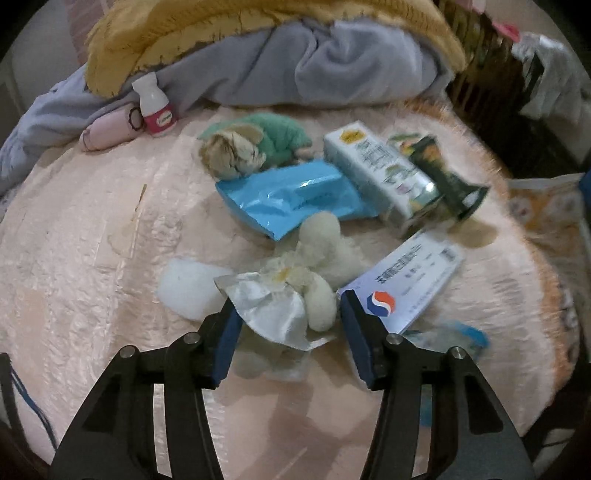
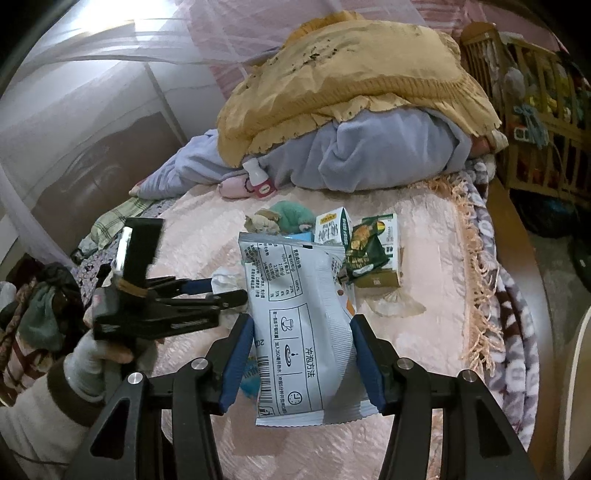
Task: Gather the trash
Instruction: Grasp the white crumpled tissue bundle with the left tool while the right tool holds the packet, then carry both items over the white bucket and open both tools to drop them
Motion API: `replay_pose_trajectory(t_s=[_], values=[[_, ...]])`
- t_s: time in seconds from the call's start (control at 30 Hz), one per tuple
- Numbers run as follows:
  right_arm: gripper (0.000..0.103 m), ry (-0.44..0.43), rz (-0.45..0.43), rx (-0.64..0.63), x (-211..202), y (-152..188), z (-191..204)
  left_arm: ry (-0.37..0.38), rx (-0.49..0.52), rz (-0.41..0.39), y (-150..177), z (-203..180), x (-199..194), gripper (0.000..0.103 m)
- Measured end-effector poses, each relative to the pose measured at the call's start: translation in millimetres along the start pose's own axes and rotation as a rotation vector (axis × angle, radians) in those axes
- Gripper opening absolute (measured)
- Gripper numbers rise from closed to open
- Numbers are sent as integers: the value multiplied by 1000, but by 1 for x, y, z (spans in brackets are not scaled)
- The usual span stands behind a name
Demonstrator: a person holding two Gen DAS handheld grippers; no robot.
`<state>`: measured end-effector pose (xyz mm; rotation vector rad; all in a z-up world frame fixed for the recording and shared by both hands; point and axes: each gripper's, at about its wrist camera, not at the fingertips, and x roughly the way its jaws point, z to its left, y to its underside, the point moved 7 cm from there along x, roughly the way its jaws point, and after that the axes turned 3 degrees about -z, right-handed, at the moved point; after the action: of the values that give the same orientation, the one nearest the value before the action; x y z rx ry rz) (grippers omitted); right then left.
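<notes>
Pinching a white printed sachet (image 2: 295, 328) between the blue pads, the right gripper (image 2: 301, 317), with the sachet upright above the pink bedspread (image 2: 424, 229) and covering part of the litter behind it. Spread wide, the left gripper (image 1: 286, 306), jaws apart on either side of a crumpled silver wrapper (image 1: 273, 310) and some whitish tissue wads (image 1: 325, 251), touching or not impossible to tell. Lying just right of that gripper, a white card with a red and blue logo (image 1: 402, 280). Farther back on the bedspread (image 1: 92, 240), a blue plastic pouch (image 1: 291, 195), a white drink carton (image 1: 376, 170) on its side, a dark green snack bag (image 1: 447, 177) against the carton, and a brownish paper ball (image 1: 232, 151) resting against a green knit piece (image 1: 280, 133). Standing near the rumpled grey blanket (image 1: 258, 70), a small white bottle with a red label (image 1: 155, 105), beside a pink roll (image 1: 110, 129). Draped over the blanket, a yellow knit throw (image 1: 221, 26). From the right wrist view, the same heap: carton (image 2: 332, 225), green bag (image 2: 365, 251), bottle (image 2: 260, 179), throw (image 2: 351, 74), and the left gripper (image 2: 221, 291) reaching in from the left, gripped by a gloved hand (image 2: 99, 343). Beyond the bed's fringed edge, a wooden crib (image 2: 535, 110).
</notes>
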<state>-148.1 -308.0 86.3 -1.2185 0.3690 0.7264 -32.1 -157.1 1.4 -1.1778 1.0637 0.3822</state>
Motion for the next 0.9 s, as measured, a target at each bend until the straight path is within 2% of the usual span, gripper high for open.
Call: replay_pose_trajectory(t_s=[0.07, 0.17, 0.23, 0.5, 0.73, 0.9], values=[[53, 1, 7, 4, 3, 1, -2, 30, -33, 4, -1, 5, -1, 26], [53, -7, 2, 10, 3, 0, -2, 110, -90, -9, -5, 12, -15, 11], [53, -11, -6, 14, 1, -1, -2, 163, -133, -36, -7, 16, -32, 11], [53, -34, -32, 14, -12, -9, 3, 256, -187, -119, -20, 8, -87, 11], [53, 10, -80, 11, -34, -20, -9, 330, -161, -177, -33, -43, -116, 11], [53, 62, -97, 31, -49, -13, -31, 386, -129, -174, -37, -91, -115, 11]])
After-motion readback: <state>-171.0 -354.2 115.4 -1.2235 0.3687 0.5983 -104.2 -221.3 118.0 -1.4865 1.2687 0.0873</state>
